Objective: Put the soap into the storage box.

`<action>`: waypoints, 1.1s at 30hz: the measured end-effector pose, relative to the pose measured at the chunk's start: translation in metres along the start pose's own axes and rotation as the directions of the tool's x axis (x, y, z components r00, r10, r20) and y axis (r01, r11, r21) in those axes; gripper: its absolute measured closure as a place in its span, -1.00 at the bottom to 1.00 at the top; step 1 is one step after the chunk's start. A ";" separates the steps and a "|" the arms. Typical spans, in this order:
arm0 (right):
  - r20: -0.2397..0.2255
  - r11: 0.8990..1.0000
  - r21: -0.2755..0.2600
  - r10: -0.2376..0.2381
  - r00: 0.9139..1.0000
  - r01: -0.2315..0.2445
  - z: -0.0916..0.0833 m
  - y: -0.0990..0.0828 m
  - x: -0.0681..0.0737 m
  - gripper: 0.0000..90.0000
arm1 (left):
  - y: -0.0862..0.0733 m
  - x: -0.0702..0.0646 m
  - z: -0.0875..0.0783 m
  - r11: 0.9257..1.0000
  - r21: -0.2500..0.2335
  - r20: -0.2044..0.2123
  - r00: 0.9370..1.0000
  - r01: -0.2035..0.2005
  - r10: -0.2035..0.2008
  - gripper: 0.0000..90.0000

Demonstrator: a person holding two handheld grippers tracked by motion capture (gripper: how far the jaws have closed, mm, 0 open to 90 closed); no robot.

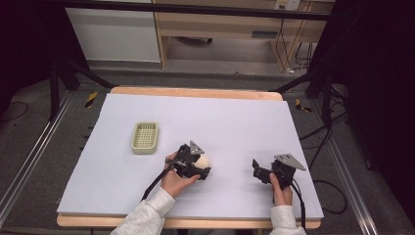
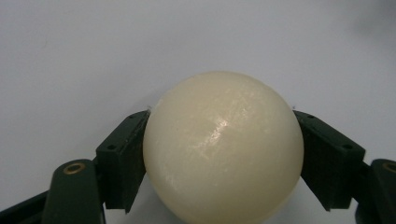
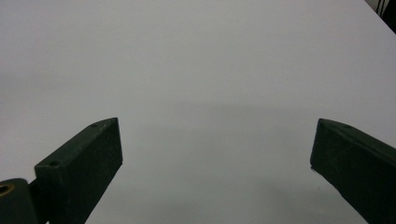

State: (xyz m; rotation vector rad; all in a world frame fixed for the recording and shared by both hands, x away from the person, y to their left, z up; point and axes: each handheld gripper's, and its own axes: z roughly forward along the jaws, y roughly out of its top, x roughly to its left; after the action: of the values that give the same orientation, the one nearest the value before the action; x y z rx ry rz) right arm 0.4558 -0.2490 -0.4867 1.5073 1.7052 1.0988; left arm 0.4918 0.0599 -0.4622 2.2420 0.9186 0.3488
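A cream-coloured ball (image 2: 223, 147) sits between the two black jaws of my left gripper (image 2: 223, 158), which press on its sides. In the high view the left gripper (image 1: 200, 164) holds the ball (image 1: 203, 160) near the middle of the white table cover. My right gripper (image 1: 255, 168) rests low over the table at the front right, jaws wide apart. In the right gripper view its fingers (image 3: 88, 158) stand open with only bare white surface between them.
A pale green slotted tray (image 1: 145, 137) lies on the white cover (image 1: 235, 122) left of the ball. The table's wooden edge (image 1: 195, 92) runs along the back. Dark stands and cables flank both sides on the floor.
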 end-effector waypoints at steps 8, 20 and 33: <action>0.000 1.000 0.000 0.001 1.000 -0.001 0.000 0.000 0.000 -0.94 | -0.001 0.007 -0.013 1.000 -0.011 -0.013 1.000 -0.004 0.004 -0.47; 0.002 1.000 0.000 0.000 1.000 0.000 0.000 0.000 0.000 -0.94 | -0.007 0.023 -0.033 1.000 -0.026 -0.042 0.999 0.004 -0.005 -0.46; 0.002 1.000 0.002 -0.002 1.000 0.002 0.000 0.000 0.000 -0.94 | -0.013 0.040 -0.048 0.999 -0.035 -0.065 0.998 0.017 -0.019 -0.46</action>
State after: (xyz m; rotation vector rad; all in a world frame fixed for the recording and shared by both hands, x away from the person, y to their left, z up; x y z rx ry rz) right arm 0.4559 -0.2487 -0.4867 1.5074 1.7061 1.0948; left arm 0.4910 0.1176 -0.4360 2.2015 0.9590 0.4285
